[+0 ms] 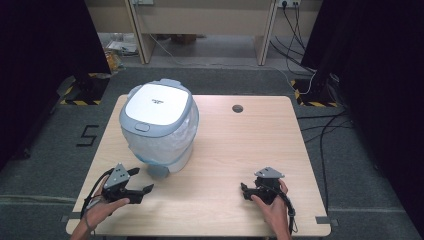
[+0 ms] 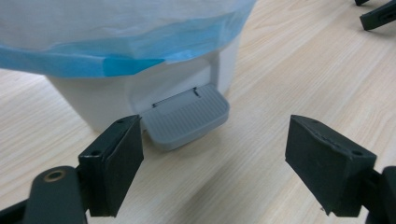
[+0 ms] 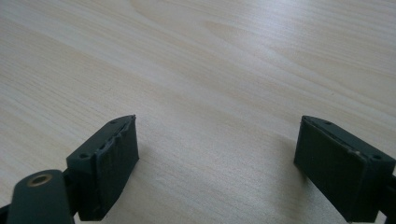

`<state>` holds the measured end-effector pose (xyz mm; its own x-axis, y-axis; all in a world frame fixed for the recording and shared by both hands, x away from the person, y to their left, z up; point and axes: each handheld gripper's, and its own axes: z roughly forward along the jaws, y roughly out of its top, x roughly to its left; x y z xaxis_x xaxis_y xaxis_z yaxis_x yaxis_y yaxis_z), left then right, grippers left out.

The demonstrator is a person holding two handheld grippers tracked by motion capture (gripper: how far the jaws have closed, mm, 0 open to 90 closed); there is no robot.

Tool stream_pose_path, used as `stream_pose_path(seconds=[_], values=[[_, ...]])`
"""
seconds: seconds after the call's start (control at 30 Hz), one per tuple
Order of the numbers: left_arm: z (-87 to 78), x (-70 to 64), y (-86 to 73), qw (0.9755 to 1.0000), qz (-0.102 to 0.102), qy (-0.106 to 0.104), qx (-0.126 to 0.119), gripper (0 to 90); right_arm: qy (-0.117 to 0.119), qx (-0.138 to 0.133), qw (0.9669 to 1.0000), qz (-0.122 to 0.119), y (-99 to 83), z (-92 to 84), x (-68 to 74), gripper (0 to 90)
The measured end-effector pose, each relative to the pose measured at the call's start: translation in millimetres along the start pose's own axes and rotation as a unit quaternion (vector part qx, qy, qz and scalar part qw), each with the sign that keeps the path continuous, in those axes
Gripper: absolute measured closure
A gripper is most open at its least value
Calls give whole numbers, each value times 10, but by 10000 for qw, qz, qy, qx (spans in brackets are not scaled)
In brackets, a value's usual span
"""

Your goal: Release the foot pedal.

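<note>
Your left gripper (image 1: pixel 141 181) sits low over the near left part of the wooden table (image 1: pixel 240 150), aimed at the foot of the white pedal bin (image 1: pixel 159 125). Its jaws stand wide apart and hold nothing. In the left gripper view the bin's grey foot pedal (image 2: pixel 187 122) lies just ahead of the left jaw's tip, close to it; whether they touch I cannot tell. The bin itself stands upright on the left half of the table with its grey-rimmed lid (image 1: pixel 156 103) shut, and a clear liner with a blue edge (image 2: pixel 116 58) hangs out over its wall. Further right, your right gripper (image 1: pixel 244 190) rests near the table's front edge, well apart from the bin. Its jaws are also spread open with bare tabletop between them.
</note>
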<state>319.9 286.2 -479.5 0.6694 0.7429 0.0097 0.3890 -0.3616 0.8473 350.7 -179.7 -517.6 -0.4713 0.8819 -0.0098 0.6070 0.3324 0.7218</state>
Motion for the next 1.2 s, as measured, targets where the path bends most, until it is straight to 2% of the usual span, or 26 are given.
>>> stream_pose_path(seconds=[0.17,0.27,0.3,0.5,0.73,0.9,1.03,1.1,1.2], values=[[-31,63,-47,9999,-71,79,31,187,0,0,10000,-1,0,0,0,138],[-26,112,-111,9996,-32,239,177,187,0,0,10000,0,0,0,0,138],[-23,132,-143,9994,-79,271,188,187,0,0,10000,0,0,0,0,138],[-35,196,-259,9990,-226,294,258,187,0,0,10000,0,0,0,0,138],[-35,169,-406,9984,-322,266,370,187,0,0,10000,0,0,0,0,138],[-50,100,-482,9984,-300,205,442,186,0,0,10000,0,0,0,0,138],[-28,22,-540,9979,-217,130,592,186,-2,0,10000,0,0,0,1,138],[-30,-19,-546,9977,-112,135,648,185,-3,1,10000,-1,0,0,1,138],[-37,-47,-556,9969,-89,161,769,181,-9,-5,10000,0,0,1,2,137]])
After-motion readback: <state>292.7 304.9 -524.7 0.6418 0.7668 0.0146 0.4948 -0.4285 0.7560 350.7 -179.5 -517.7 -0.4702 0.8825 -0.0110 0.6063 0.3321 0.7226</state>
